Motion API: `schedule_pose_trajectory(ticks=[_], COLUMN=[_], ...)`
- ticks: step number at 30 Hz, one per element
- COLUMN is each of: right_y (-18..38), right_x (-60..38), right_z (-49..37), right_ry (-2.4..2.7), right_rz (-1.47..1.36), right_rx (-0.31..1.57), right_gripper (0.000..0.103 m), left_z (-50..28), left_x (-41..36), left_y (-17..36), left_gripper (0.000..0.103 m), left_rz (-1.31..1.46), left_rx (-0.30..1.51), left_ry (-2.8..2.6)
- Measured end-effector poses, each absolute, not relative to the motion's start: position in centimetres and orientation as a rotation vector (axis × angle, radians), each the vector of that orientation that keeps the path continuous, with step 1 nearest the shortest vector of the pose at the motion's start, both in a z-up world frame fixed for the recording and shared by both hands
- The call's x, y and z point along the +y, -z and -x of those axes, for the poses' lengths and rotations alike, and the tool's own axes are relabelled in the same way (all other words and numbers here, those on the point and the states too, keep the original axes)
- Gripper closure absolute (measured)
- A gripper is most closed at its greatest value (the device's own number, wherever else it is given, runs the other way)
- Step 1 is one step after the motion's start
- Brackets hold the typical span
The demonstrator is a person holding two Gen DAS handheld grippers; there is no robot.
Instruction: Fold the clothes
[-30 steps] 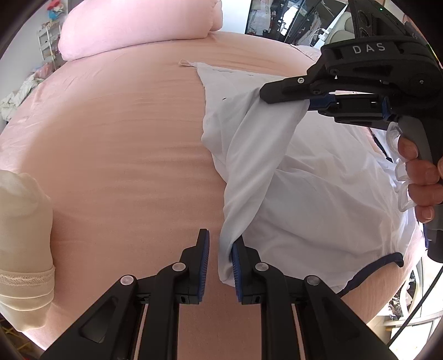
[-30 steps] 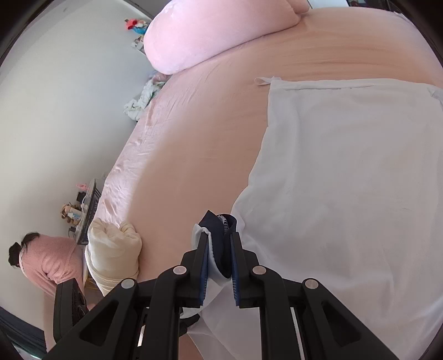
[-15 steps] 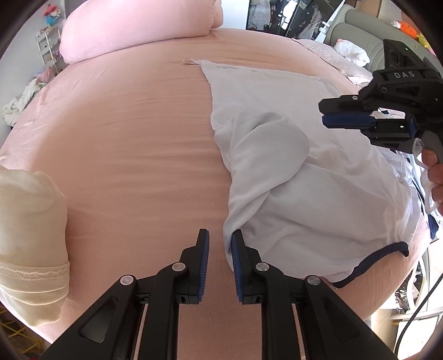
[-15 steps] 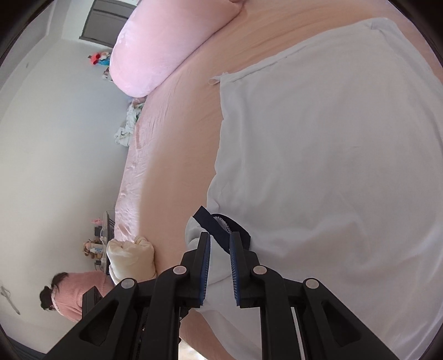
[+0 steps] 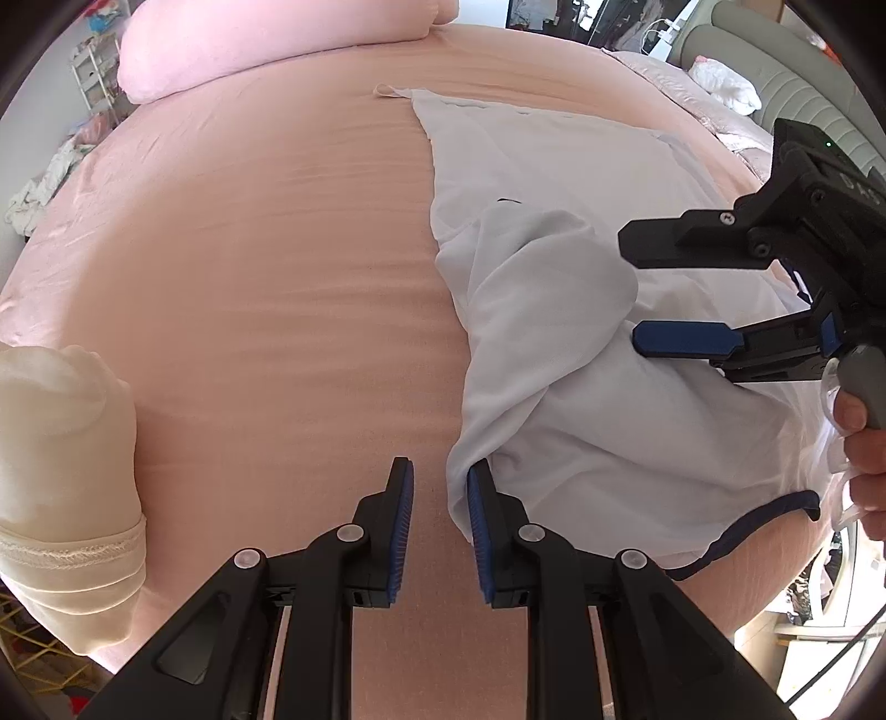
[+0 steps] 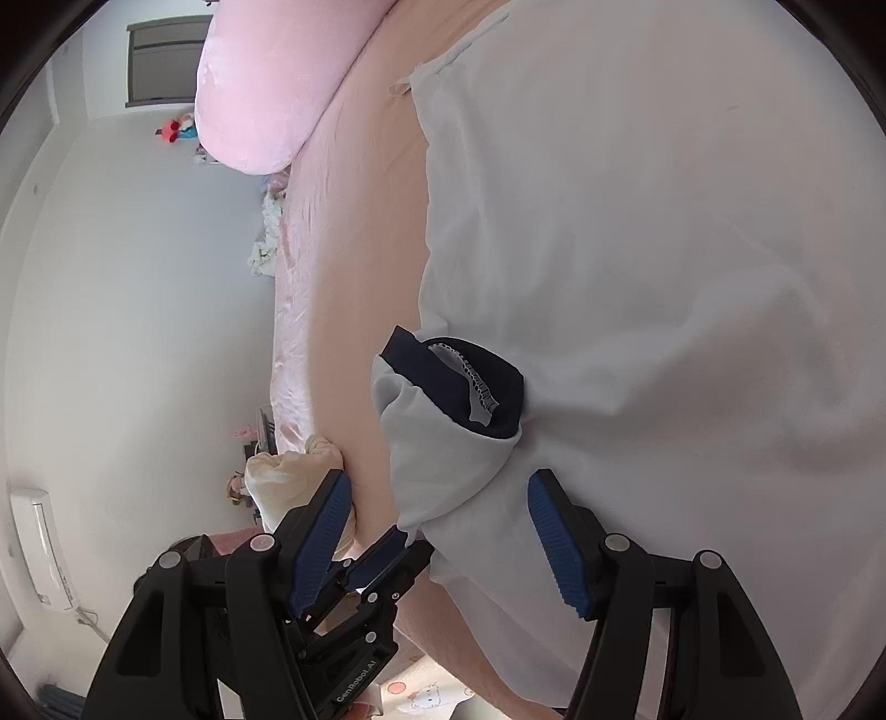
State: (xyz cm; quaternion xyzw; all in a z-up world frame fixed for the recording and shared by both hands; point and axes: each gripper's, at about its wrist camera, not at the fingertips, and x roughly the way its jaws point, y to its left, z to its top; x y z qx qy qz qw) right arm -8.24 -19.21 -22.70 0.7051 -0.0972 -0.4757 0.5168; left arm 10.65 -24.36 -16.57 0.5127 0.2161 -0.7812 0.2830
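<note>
Shirt (image 5: 581, 387), white with navy trim, spread over the right half of a pink bed sheet (image 5: 266, 288); one sleeve, folded inward, rests in a rumpled mound on the body of the garment. Sleeve cuff (image 6: 459, 387), navy, with a small frilled label showing, lies just ahead of the right gripper (image 6: 437, 531), between the lines of its two blue pads. Right gripper: jaws opening, already wide apart, pads pressing on nothing; sleeve fabric lies loose between them. Left gripper (image 5: 440, 498): jaws opening slightly from a narrow gap; the shirt's folded left edge touches the inner face of the right-hand pad, the other pad stands clear over bare sheet, so no cloth is clamped. Rolled cream garment (image 5: 61, 471) at the bed's near left corner, well apart from the shirt. Pink pillow (image 5: 266, 44) at the far end of the bed.
</note>
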Motion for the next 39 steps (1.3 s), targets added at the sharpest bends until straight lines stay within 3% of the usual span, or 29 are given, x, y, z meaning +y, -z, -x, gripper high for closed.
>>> schedule_pose_trajectory(ticks=[10, 13, 16, 28, 39], right_y=[24.9, 25.1, 24.8, 19.7, 19.7], right_x=[-21.6, -22.0, -21.8, -23.1, -23.2], right_z=[8.5, 8.3, 8.1, 7.4, 7.2], right_ry=[1.107, 1.103, 1.072, 1.045, 0.98], right_rz=[-1.75, -1.738, -1.713, -1.582, -1.612], right_rx=[-0.304, -0.277, -0.32, -0.281, -0.257], right_gripper=[0.041, 0.079, 0.092, 0.097, 0.096], left_z=[-10.1, -9.8, -9.2, -6.7, -3.7], left_x=[-25.9, -26.1, -26.0, -25.6, -25.1], left_y=[15.9, 15.5, 14.9, 14.7, 15.2], left_gripper=[0.085, 0.085, 0.085, 0.085, 0.085], left_rz=[-1.373, -1.375, -1.377, -1.41, -1.494], left_rx=[0.626, 0.638, 0.594, 0.638, 0.454], left_ry=[2.111, 2.135, 2.143, 2.219, 2.226])
